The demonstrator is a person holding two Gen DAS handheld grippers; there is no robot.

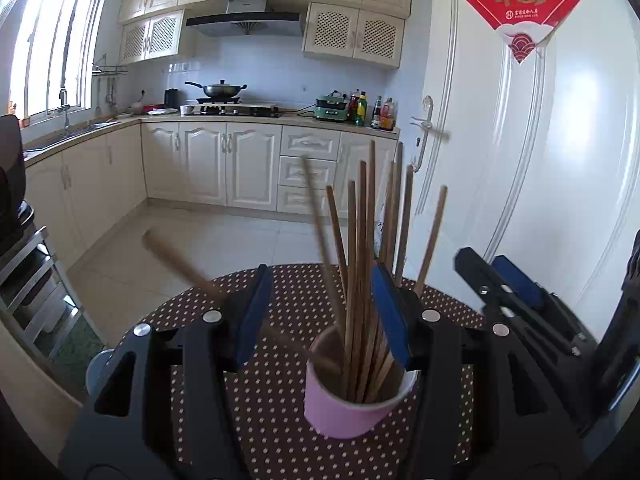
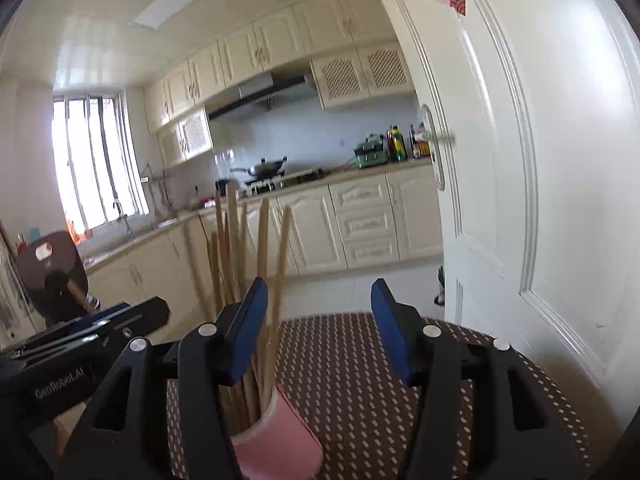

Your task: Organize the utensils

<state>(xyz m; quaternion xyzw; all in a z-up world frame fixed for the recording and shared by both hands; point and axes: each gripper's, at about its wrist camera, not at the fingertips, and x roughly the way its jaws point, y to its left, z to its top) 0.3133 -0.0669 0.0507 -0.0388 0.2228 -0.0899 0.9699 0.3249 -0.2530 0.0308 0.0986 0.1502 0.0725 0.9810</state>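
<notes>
Bundle of long wooden chopsticks [image 1: 362, 280] is seen standing in a pink cylindrical paper cup [image 1: 352, 404], tips fanned out upward. Two more sticks are caught blurred: one [image 1: 180, 266] slanted low off to the left, another [image 1: 316, 216] tilted over the cup rim. Whether either is touching anything can't be told thru the blur.

Cup is set on a round table w/ brown polka-dot cloth [image 1: 280, 420], near its middle.

Left gripper [image 1: 324, 312], black w/ blue pads, is held right over the cup, jaws apart; chopstick bundle rises btwn the pads, nothing pressed. Right pad sits just beside the bundle.

Right gripper [image 2: 318, 332] is seen jaws apart too, nothing btwn them but tablecloth. Cup [image 2: 280, 436] and sticks [image 2: 256, 280] are placed just left of its left finger, partly hidden behind it.

Beyond: cream kitchen cabinets [image 1: 224, 164], white door [image 1: 560, 160] at right.
</notes>
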